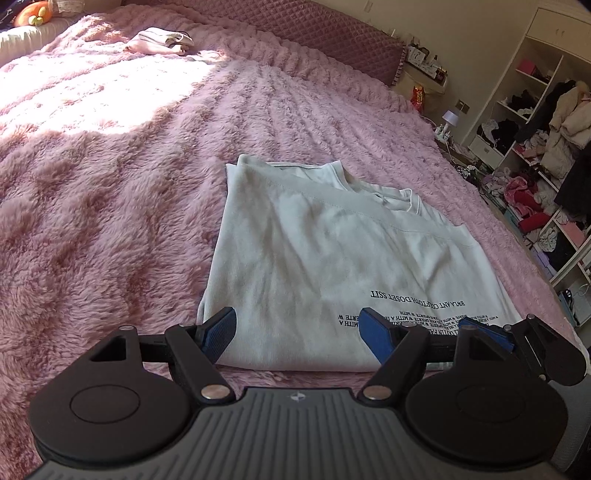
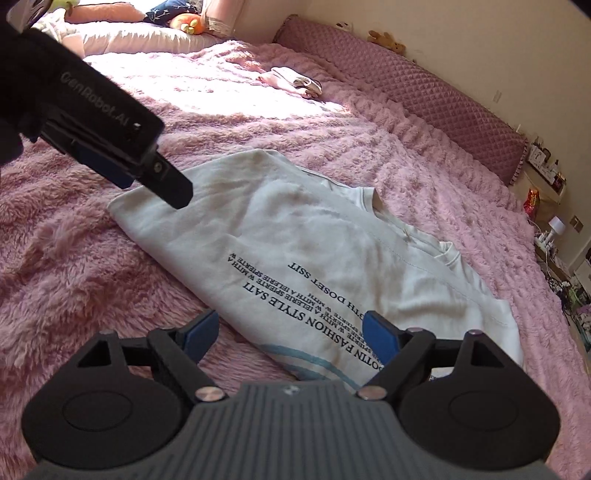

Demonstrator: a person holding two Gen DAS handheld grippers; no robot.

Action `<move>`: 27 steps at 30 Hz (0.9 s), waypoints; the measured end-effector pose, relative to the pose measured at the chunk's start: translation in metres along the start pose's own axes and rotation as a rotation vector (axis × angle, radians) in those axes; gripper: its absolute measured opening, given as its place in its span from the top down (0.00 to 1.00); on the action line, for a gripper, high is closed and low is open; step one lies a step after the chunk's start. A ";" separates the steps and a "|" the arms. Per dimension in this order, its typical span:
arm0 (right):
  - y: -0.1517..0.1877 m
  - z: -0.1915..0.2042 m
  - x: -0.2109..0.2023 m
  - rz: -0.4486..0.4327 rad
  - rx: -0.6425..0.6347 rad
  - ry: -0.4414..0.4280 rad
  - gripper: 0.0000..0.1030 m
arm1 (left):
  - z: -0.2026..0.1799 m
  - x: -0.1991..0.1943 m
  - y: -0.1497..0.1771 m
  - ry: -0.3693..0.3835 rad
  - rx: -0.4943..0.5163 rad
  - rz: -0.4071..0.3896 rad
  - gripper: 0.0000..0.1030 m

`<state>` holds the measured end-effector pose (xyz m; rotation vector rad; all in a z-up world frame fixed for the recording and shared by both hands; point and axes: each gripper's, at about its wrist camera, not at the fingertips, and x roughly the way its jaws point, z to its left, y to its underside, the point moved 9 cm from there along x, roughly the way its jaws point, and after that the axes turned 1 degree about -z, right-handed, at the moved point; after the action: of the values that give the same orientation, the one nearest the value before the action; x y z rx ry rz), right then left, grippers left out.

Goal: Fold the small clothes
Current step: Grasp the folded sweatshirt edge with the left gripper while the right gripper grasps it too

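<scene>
A white T-shirt (image 1: 325,258) with black printed text lies partly folded on the pink fluffy bedspread (image 1: 110,192). My left gripper (image 1: 297,332) is open and empty, just above the shirt's near edge. In the right wrist view the same shirt (image 2: 332,258) lies ahead. My right gripper (image 2: 291,338) is open and empty over the shirt's near printed edge. The left gripper also shows in the right wrist view (image 2: 147,173), hovering over the shirt's far left corner. The right gripper's blue pad shows at the right in the left wrist view (image 1: 487,332).
A small folded pile of pale clothes (image 1: 160,40) lies far up the bed. A quilted pink bolster (image 2: 406,85) runs along the wall. Pillows and an orange plush toy (image 2: 190,24) lie at the bed's head. Cluttered open shelves (image 1: 535,155) stand beyond the bed's right edge.
</scene>
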<state>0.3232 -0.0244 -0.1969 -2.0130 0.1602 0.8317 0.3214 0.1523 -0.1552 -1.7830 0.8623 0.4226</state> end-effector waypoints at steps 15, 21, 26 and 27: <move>-0.030 0.102 0.038 -0.174 -0.466 0.064 0.22 | 0.102 0.096 -0.057 0.238 -0.460 0.043 0.14; -0.054 0.111 0.057 -0.223 -0.474 0.092 0.22 | 0.098 0.139 -0.089 0.344 -0.492 0.082 0.14; -0.077 0.114 0.082 -0.240 -0.449 0.115 0.22 | 0.087 0.180 -0.110 0.411 -0.540 0.104 0.14; -0.077 0.114 0.085 -0.242 -0.444 0.117 0.22 | 0.086 0.187 -0.112 0.411 -0.546 0.107 0.14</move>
<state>0.3644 0.1277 -0.2342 -2.4373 -0.2192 0.6321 0.5395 0.1852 -0.2342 -2.3856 1.2148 0.3897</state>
